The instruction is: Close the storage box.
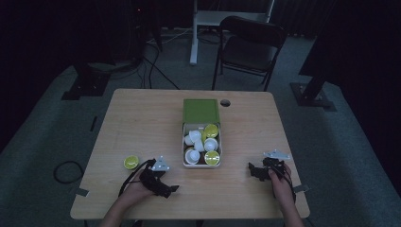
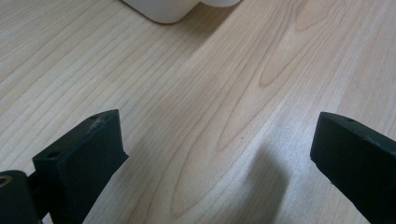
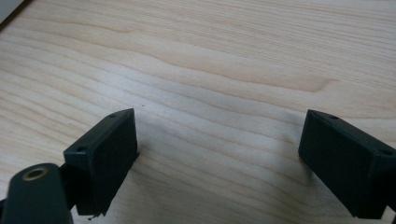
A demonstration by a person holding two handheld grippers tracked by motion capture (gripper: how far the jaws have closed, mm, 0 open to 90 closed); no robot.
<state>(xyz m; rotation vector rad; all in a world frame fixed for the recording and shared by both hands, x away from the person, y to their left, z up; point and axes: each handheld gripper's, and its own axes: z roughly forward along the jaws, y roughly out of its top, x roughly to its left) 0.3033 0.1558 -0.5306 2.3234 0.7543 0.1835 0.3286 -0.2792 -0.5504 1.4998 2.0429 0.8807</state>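
Both my left gripper (image 1: 171,188) and right gripper (image 1: 251,168) rest released on the tabletop (image 1: 142,123); the box (image 1: 202,139) of cups lies between, nearer my left.

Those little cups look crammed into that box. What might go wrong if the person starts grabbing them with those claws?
The cups lie jumbled and touching in the white box, so open jaws reaching for one may nudge or tip its neighbours. The loose green cup sits beside the left gripper and its cable, which might knock it. The dim room makes aiming harder.
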